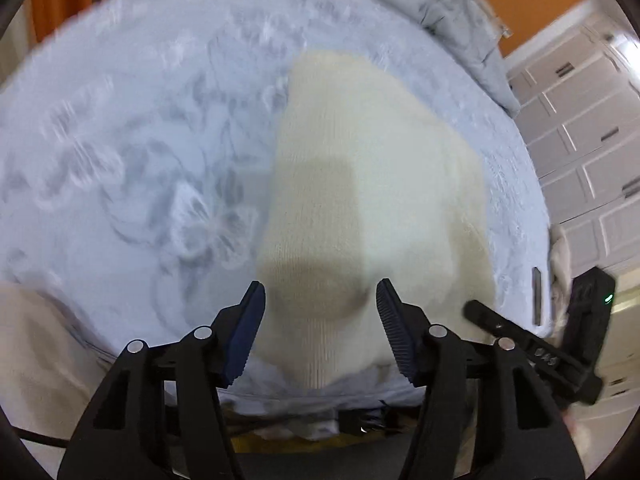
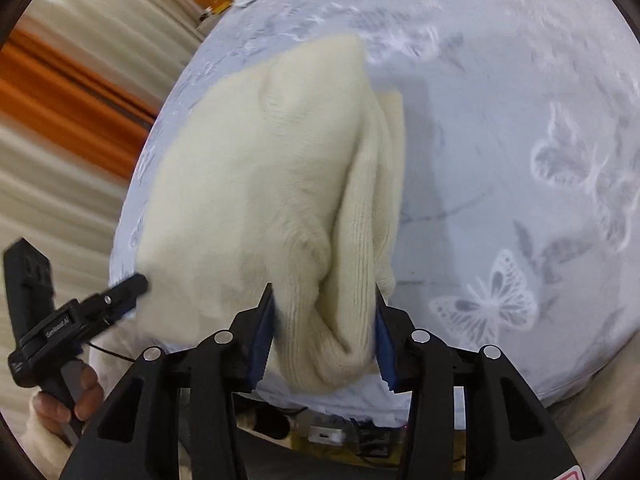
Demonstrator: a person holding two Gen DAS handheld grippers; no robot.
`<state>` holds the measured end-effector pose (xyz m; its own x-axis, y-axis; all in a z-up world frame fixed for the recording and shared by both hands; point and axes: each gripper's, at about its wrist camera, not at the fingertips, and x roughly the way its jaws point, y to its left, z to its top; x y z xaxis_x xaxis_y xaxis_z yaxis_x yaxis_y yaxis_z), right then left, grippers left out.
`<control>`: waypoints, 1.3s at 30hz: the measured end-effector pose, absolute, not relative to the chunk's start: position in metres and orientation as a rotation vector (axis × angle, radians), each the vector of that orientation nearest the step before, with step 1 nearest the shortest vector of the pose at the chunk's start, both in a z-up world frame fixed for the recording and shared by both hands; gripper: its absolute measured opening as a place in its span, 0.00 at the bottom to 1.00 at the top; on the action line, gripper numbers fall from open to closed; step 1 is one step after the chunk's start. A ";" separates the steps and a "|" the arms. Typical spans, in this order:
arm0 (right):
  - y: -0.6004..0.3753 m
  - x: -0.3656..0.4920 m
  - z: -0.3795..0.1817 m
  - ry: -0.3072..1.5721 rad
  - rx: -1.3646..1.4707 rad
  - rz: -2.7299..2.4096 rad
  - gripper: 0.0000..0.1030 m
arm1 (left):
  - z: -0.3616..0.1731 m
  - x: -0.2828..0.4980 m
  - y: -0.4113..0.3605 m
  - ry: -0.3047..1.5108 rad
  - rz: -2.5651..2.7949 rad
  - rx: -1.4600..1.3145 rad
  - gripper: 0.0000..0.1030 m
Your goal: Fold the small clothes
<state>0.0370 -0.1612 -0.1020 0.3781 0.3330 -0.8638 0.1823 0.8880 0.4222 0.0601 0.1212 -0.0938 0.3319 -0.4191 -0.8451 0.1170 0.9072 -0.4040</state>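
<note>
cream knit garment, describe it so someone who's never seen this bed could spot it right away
Start with the bed, covered by a pale blue-white bedspread patterned with butterflies. Near its front edge lies the cream knit garment, partly folded, with a ribbed fold bunched between the pads of the right tool. It is the only warm cream, ribbed thing on the spread; the crumpled grey blanket at the far end is cooler and smoother.

Bare bedspread [image 1: 140, 140] beside cream knit [image 1: 360, 152].

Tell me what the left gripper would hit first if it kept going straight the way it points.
Most likely the cream knitted garment. It lies on the bed cover right ahead of the left gripper, whose jaws stand open on either side of the near end. Depth is blurred, so I cannot tell how close it is.
</note>
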 end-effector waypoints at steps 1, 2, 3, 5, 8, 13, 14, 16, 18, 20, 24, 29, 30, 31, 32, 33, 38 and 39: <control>-0.162 0.042 -0.098 1.198 0.487 0.099 0.46 | -0.090 0.061 0.119 1.167 -0.356 -0.265 0.61; -0.166 0.050 -0.094 1.193 0.487 0.081 0.49 | -0.087 0.063 0.117 1.152 -0.357 -0.250 0.63; -0.170 0.058 -0.094 1.186 0.496 0.067 0.60 | -0.086 0.070 0.113 1.142 -0.359 -0.244 0.68; -0.179 0.075 -0.104 1.188 0.541 0.051 0.71 | -0.092 0.087 0.104 1.157 -0.342 -0.228 0.76; -0.181 0.104 -0.134 1.274 0.622 0.060 0.72 | -0.105 0.102 0.096 1.204 -0.369 -0.234 0.88; -0.164 0.120 -0.139 1.271 0.619 0.122 0.31 | -0.126 0.128 0.089 1.281 -0.383 -0.298 0.61; -0.159 0.119 -0.118 1.214 0.574 0.143 0.30 | -0.114 0.127 0.089 1.252 -0.400 -0.293 0.57; -0.154 0.114 -0.085 1.099 0.549 0.201 0.28 | -0.091 0.121 0.089 1.186 -0.439 -0.277 0.52; -0.146 0.110 -0.054 1.009 0.507 0.241 0.28 | -0.067 0.116 0.087 1.121 -0.467 -0.261 0.53; -0.143 0.114 -0.055 1.005 0.451 0.212 0.30 | -0.060 0.118 0.080 1.097 -0.464 -0.223 0.54; -0.153 0.130 -0.142 1.204 0.403 0.087 0.49 | -0.112 0.133 0.056 1.121 -0.376 0.003 0.62; -0.178 0.108 -0.110 1.154 0.544 0.079 0.51 | -0.107 0.127 0.076 1.128 -0.373 -0.038 0.69; -0.175 0.104 -0.097 1.128 0.514 0.073 0.51 | -0.103 0.125 0.076 1.121 -0.367 -0.025 0.69; -0.172 0.094 -0.081 1.088 0.480 0.082 0.44 | -0.095 0.120 0.078 1.110 -0.355 -0.003 0.69; -0.170 0.091 -0.072 1.077 0.450 0.083 0.42 | -0.090 0.116 0.080 1.108 -0.349 0.000 0.69; -0.168 0.087 -0.065 1.067 0.426 0.083 0.40 | -0.086 0.112 0.083 1.106 -0.347 -0.010 0.68; -0.147 0.069 -0.069 1.133 0.346 0.166 0.02 | -0.079 0.095 0.095 1.125 -0.266 0.013 0.68; -0.141 0.070 -0.078 1.172 0.306 0.168 0.01 | -0.082 0.090 0.096 1.132 -0.245 0.049 0.69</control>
<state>0.0699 -0.1415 -0.0783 0.3824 0.2871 -0.8783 0.0291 0.9463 0.3220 0.0897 0.0962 -0.0823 0.4006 -0.1689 -0.9005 0.2188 0.9721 -0.0849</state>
